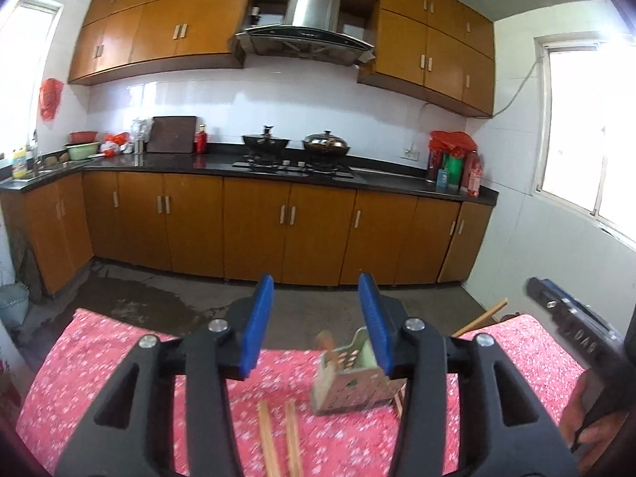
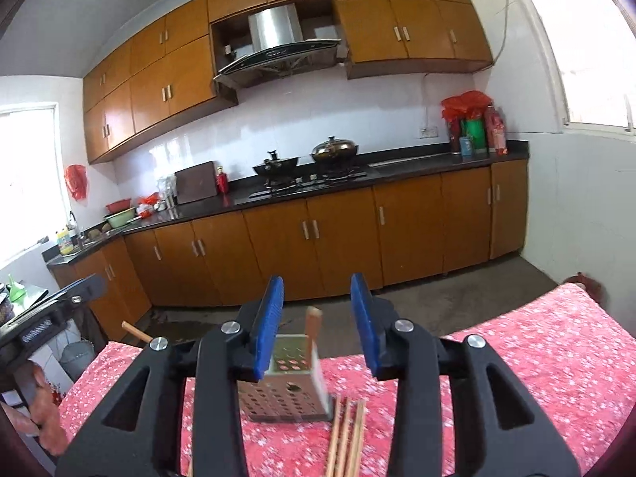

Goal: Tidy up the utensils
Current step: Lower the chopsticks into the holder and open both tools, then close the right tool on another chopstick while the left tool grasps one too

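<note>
**Left wrist view: both tools spread, utensil holder upright on table**

Left wrist view. The left tool point(image 1: 316, 320) hangs above the table point(image 1: 119, 342) with its blue fingers point(image 1: 258, 318) spread apart and nothing between them. Two wooden chopsticks point(image 1: 278, 437) lie on the pink floral tablecloth, low between the tool arms. Just right of them stands the perforated metal utensil holder point(image 1: 349, 381), partly hidden by the right-hand finger; a brown-handled utensil point(image 1: 326, 340) sticks up from it. Another wooden stick point(image 1: 483, 318) juts out beyond the right-hand finger. At the far right edge the other handheld unit point(image 1: 572, 318) and a hand point(image 1: 588, 421) are visible.

Right wrist view. At the far left edge, the opposite unit point(image 2: 51, 314) shows, with a wooden stick end point(image 2: 135, 332) beside it. The right tool point(image 2: 318, 322) is also spread and grips nothing. The utensil holder point(image 2: 284, 393) stands upright on the table point(image 2: 556, 357) between the fingers, with the brown-handled utensil point(image 2: 312, 324) rising from its right rear corner. Three chopsticks point(image 2: 346, 437) lie just right of the holder, their far ends near its base.
</note>
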